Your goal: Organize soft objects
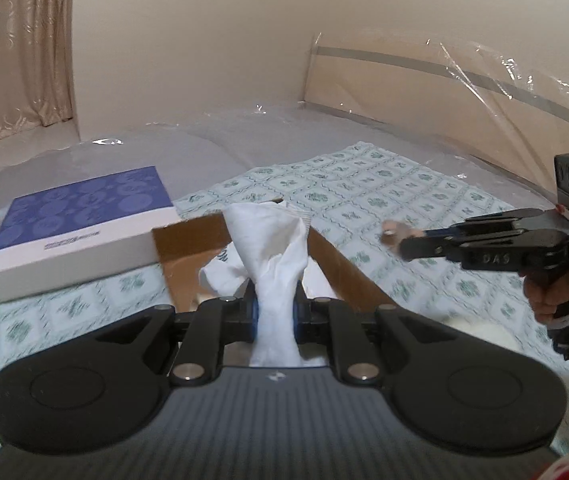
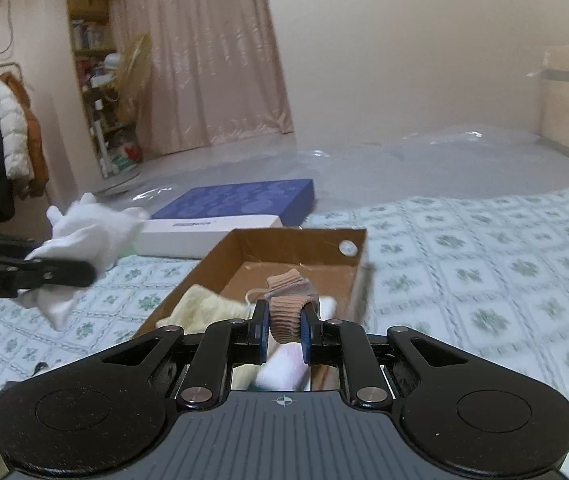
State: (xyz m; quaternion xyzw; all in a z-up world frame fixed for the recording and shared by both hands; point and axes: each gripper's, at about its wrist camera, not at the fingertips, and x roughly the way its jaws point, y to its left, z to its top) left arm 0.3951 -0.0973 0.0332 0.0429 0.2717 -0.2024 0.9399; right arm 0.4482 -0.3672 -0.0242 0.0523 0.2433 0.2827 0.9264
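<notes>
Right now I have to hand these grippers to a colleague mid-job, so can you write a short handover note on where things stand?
Left gripper: shut on a white cloth, held up in the air near the cardboard box.
Right gripper: shut on a tan ribbed sock, held over the box.
In the box: a pale yellow cloth and a white folded item, partly hidden by the gripper.
Beside the box on the patterned sheet: a flat blue box.
Done: some soft things are in the box.
Left: settle the white cloth and the sock, probably in the box.
</notes>
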